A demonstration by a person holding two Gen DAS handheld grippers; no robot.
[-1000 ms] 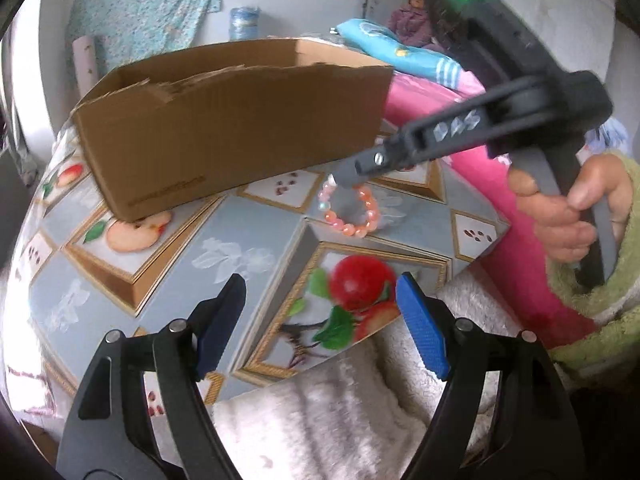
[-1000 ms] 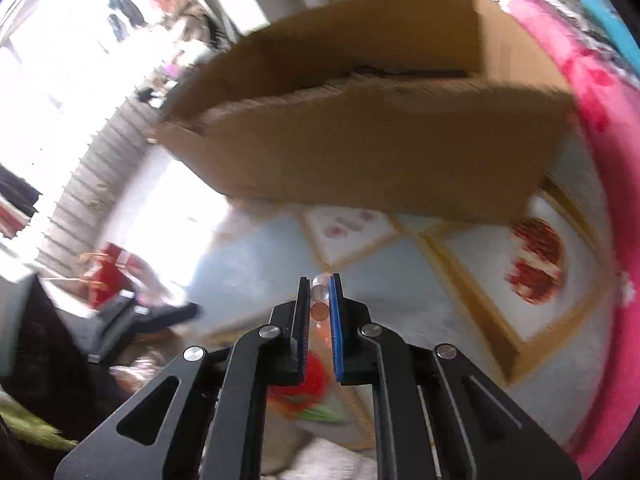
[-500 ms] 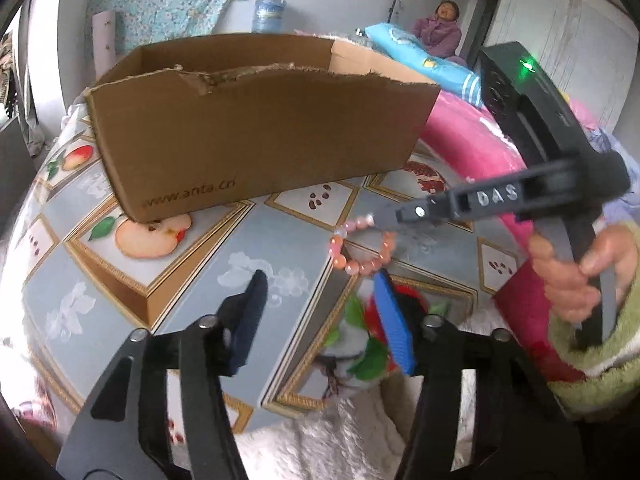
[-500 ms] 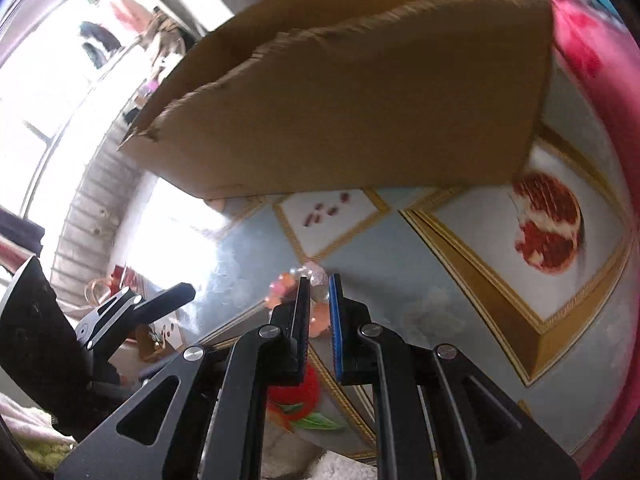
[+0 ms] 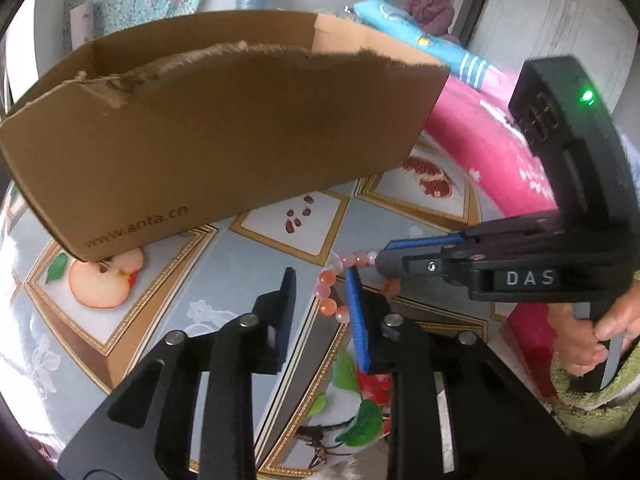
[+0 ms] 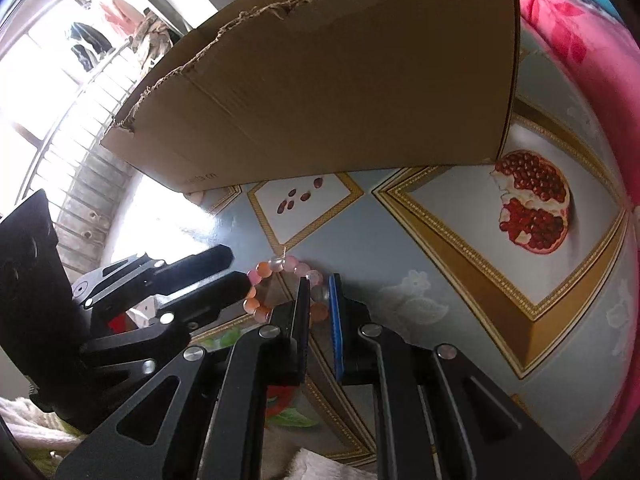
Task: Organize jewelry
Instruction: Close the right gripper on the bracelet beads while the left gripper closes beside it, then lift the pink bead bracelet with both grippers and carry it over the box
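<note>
Now my right gripper (image 6: pixel 319 308) pinches the pink bead bracelet (image 6: pixel 276 276) just above the tablecloth (image 6: pixel 400 256) before the cardboard box (image 6: pixel 340 92); my left gripper (image 5: pixel 322 312) has been closing, beads between its narrowed jaws.

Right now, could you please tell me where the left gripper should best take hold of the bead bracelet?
Take the loop's free arc, opposite where the right gripper pinches the bead bracelet. Come from the near side, fingers straddling the strand: that arc stands clear. The left gripper has just been closing its fingers around it, not yet pinching.
</note>
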